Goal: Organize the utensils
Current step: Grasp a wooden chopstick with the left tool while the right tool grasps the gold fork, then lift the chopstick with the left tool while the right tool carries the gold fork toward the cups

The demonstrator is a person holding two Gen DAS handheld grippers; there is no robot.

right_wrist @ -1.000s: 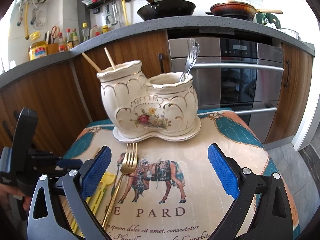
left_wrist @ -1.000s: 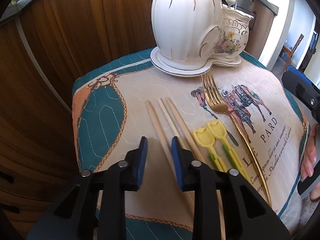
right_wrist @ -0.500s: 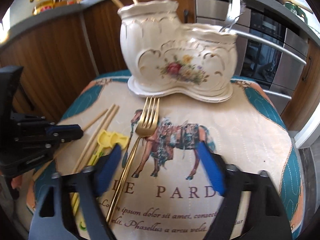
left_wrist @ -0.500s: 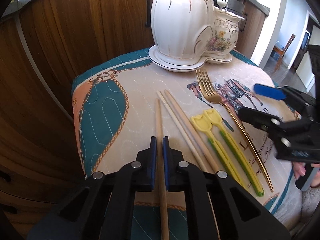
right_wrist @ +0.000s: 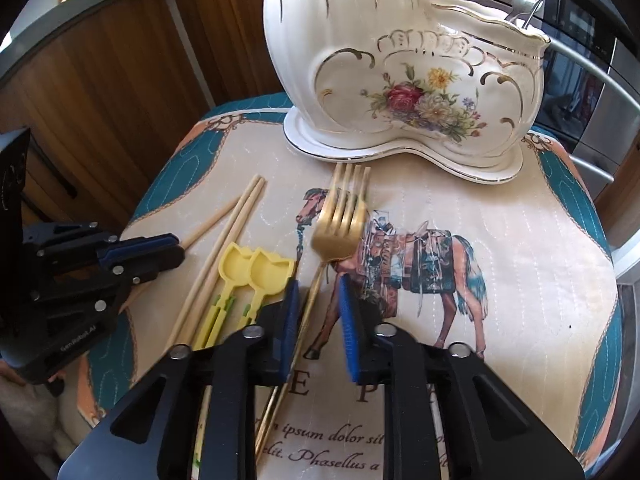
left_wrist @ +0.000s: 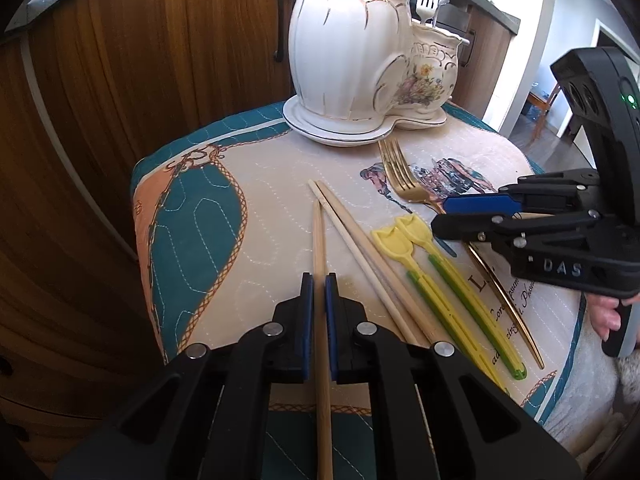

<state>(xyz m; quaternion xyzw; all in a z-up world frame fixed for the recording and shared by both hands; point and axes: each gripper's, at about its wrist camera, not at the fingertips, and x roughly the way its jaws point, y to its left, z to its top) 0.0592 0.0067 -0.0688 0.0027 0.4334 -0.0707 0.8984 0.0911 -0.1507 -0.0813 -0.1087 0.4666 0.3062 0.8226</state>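
Left gripper [left_wrist: 316, 292]: blue pads clamped on one pale wooden chopstick [left_wrist: 319, 240]. Alongside on quilted horse-print mat [left_wrist: 272, 184]: two more wooden chopsticks [left_wrist: 360, 240], two yellow-green plastic scoops [left_wrist: 436, 268], gold metal fork [left_wrist: 400, 176], white gilt ceramic holder [left_wrist: 352, 48].

My left wrist cam: sits just behind left gripper [left_wrist: 316, 296], tilted steeply down, close over quilted mat [left_wrist: 256, 200], facing ceramic holder [left_wrist: 352, 52] at 12 o'clock. Right gripper [left_wrist: 452, 216] intrudes at 3 o'clock. My right wrist cam: same steep tilt, nearer holder [right_wrist: 400, 80], which fills 12 to 1 o'clock; left gripper [right_wrist: 176, 248] at 9 o'clock. Shared: mat [right_wrist: 520, 240], holder, gold fork [left_wrist: 400, 176] [right_wrist: 340, 216], chopsticks [left_wrist: 352, 236] [right_wrist: 236, 220], yellow utensils [left_wrist: 404, 236] [right_wrist: 256, 268].
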